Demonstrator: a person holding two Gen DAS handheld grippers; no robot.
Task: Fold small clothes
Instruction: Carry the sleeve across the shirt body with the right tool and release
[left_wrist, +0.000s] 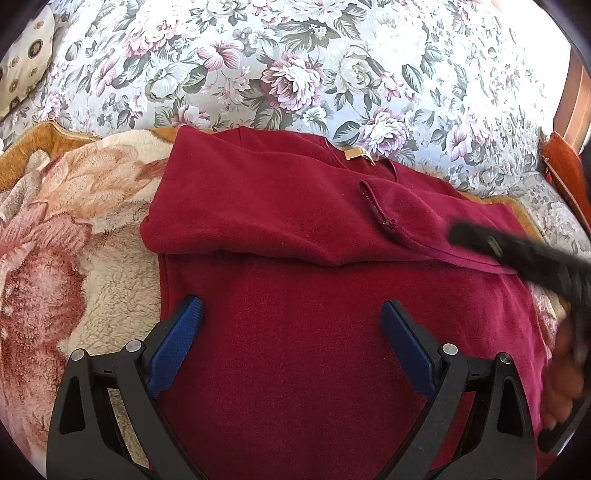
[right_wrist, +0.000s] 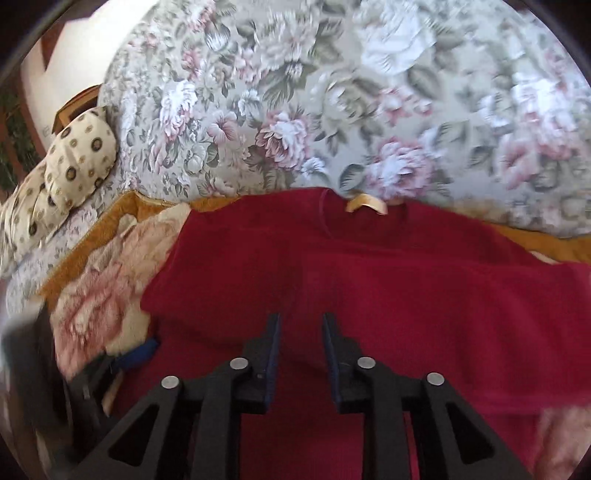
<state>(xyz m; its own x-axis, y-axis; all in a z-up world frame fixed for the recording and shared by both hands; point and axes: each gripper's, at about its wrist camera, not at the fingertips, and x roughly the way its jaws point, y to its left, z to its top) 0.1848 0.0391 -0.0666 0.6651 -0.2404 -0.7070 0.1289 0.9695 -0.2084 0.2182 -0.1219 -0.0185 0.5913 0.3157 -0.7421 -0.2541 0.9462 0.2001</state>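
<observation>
left gripper (left_wrist: 291, 314) wide open over red garment (left_wrist: 295, 229), right gripper (right_wrist: 301, 325) slightly parted, empty

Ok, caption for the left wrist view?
Left gripper, jaws wide open, over a partly folded dark red garment on a floral blanket.

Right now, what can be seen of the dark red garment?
The dark red garment looks like soft fleece or knit. It lies flat on a fluffy floral blanket, with a sleeve or side folded across its upper part, leaving a horizontal fold edge. A pale label sits at the neckline, toward the floral cushions. The open left gripper hovers above its lower part; whether it touches is unclear.
</observation>
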